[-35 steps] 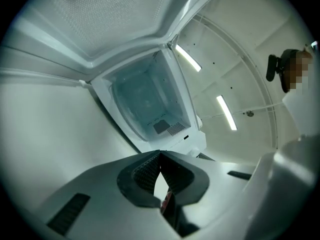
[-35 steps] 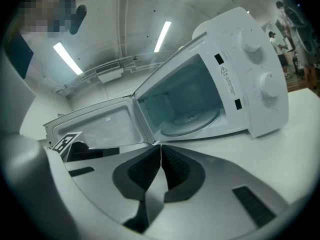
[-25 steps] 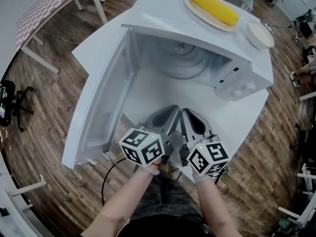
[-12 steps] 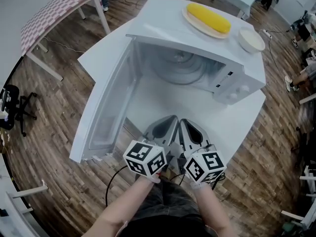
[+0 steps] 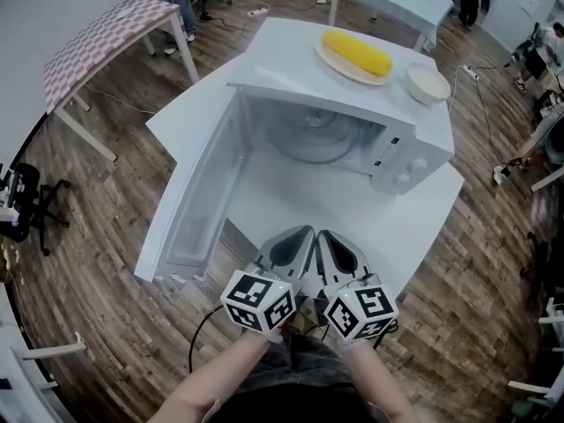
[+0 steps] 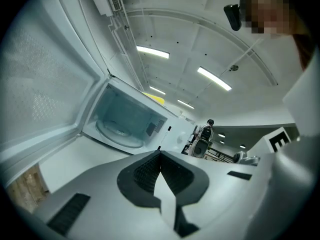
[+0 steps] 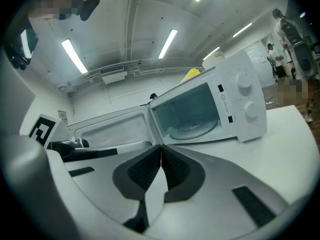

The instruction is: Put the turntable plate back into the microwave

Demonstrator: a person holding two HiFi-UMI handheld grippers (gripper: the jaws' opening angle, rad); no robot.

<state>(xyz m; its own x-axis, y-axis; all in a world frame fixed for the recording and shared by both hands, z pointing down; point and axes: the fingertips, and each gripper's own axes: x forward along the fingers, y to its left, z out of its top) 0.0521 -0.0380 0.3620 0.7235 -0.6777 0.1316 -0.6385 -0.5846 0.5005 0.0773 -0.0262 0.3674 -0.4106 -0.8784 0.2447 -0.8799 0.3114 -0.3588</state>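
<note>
Closest in, the left gripper (image 5: 300, 236) and right gripper (image 5: 330, 239) are hanging side by side over the table (image 5: 414, 227) edge, both with jaws pressed together on nothing. Further out, the microwave (image 5: 401, 161) door (image 5: 198, 201) is hanging wide open, and the turntable plate (image 5: 317, 135) is already sitting inside the cavity. I'm guessing the job's basically done, maybe just the door left to shut.

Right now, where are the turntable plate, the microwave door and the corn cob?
turntable plate (image 7: 194, 129), right gripper view, middle of the glass disc.
microwave door (image 5: 198, 192), head view, inner face of the open door.
corn cob (image 5: 357, 51), head view, middle of the cob.
</note>
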